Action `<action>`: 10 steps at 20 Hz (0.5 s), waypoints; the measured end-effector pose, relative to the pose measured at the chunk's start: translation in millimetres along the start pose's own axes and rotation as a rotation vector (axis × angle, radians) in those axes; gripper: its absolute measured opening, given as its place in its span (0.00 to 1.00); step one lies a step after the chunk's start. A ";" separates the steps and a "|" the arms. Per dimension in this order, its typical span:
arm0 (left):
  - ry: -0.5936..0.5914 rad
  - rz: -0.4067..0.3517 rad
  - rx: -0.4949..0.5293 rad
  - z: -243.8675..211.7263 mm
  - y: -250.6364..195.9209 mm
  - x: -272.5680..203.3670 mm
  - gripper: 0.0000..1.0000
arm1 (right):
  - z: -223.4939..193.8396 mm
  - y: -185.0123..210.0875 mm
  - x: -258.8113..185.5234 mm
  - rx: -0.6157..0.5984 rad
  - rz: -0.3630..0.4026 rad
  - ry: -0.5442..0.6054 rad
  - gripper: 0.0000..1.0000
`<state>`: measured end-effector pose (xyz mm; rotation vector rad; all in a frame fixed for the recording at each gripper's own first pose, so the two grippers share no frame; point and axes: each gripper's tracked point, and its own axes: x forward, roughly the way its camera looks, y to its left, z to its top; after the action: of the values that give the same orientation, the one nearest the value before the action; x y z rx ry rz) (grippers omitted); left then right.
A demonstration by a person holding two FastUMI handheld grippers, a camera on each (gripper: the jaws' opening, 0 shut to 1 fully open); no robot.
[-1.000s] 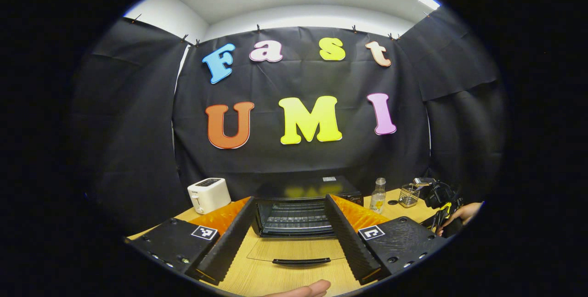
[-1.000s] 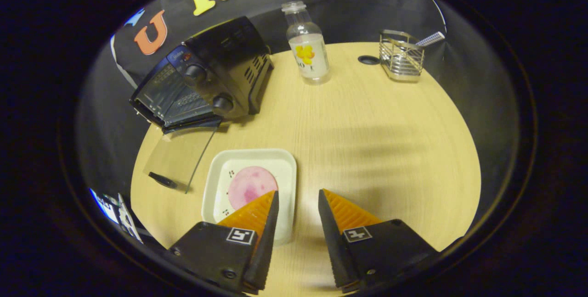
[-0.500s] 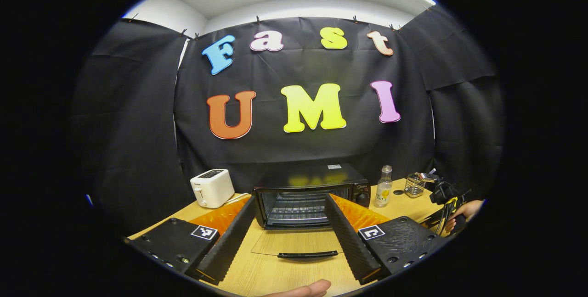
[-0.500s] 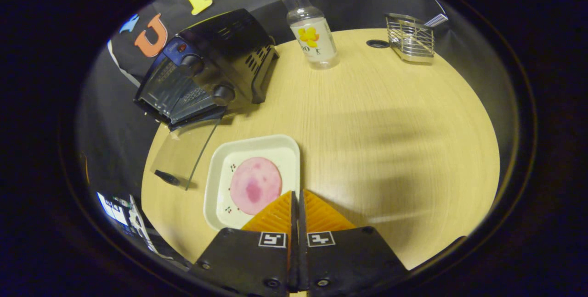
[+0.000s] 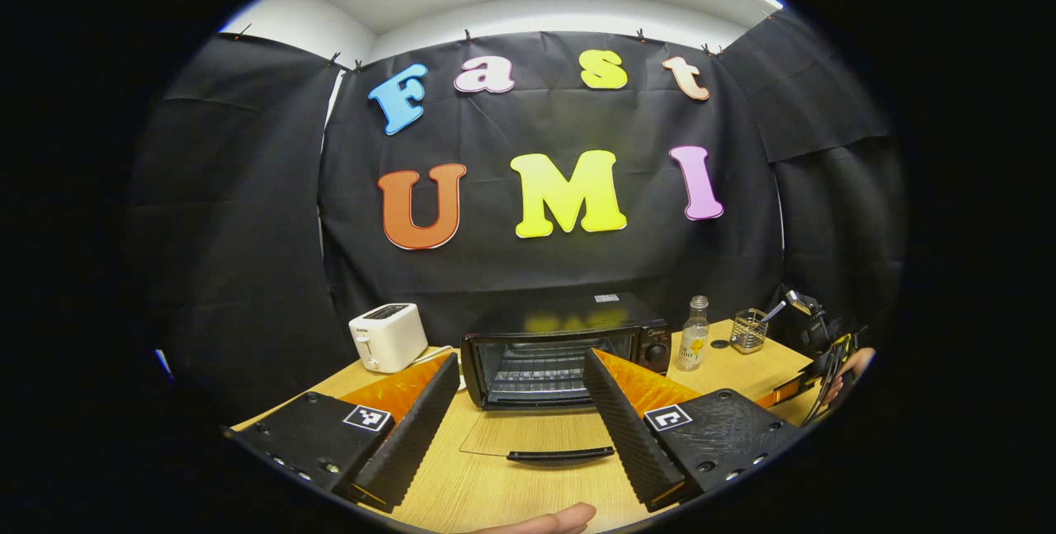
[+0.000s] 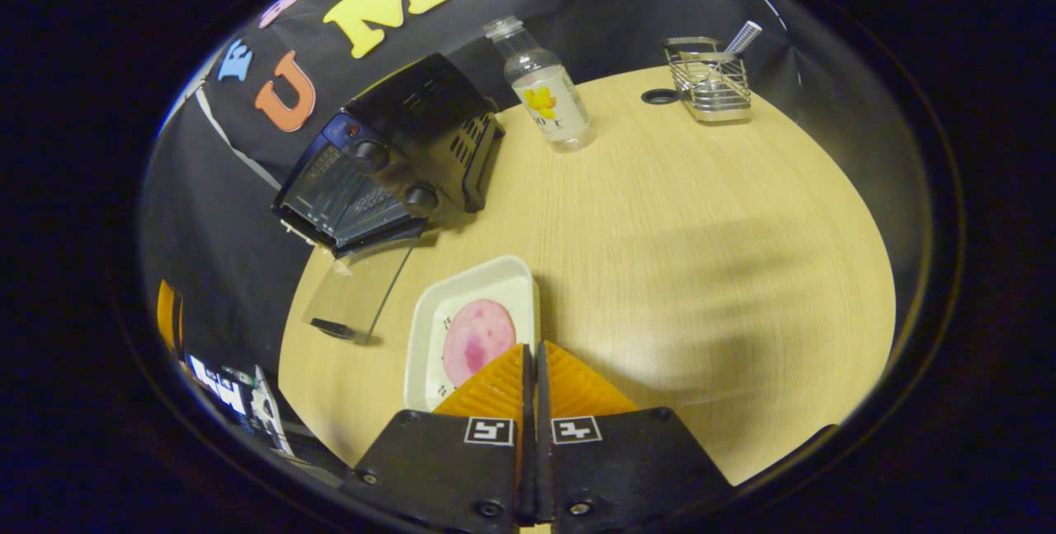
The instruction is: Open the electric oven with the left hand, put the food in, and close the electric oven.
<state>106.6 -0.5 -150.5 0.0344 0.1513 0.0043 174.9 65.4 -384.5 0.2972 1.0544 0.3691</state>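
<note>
The black electric oven (image 5: 561, 352) stands at the back of the wooden table with its glass door (image 5: 536, 433) folded flat onto the tabletop, handle (image 5: 561, 456) nearest me. My left gripper (image 5: 520, 359) is open in front of it, holding nothing. In the right gripper view the oven (image 6: 396, 163) and its lowered door (image 6: 363, 290) lie to the left. My right gripper (image 6: 532, 346) is shut on the near right rim of a white tray (image 6: 462, 303) that carries a round pink slice of food (image 6: 478, 336).
A white toaster (image 5: 388, 336) stands left of the oven. A small clear bottle (image 6: 549, 92) and a wire basket (image 6: 709, 80) stand at the table's back right, near a small round hole (image 6: 660, 96). A fingertip (image 5: 544, 522) shows at the bottom of the left gripper view.
My right gripper closed on the tray's rim and has since drawn up and back with it. My left gripper has backed away from the oven, staying open.
</note>
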 end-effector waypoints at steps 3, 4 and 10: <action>0.007 0.001 -0.003 -3.7 1.7 -0.4 0.96 | 4.3 -0.1 -15.7 0.046 0.027 -0.008 0.04; 0.009 0.001 -0.004 -4.8 2.6 -0.3 0.96 | 6.3 2.9 -21.5 0.063 0.047 -0.013 0.04; 0.005 -0.002 -0.003 -3.2 8.6 -6.8 0.96 | 25.2 19.7 -55.3 0.115 0.106 -0.074 0.00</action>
<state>99.3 8.2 -152.3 0.0317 0.1561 0.0021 169.8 57.7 -321.2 0.4678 0.9914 0.3901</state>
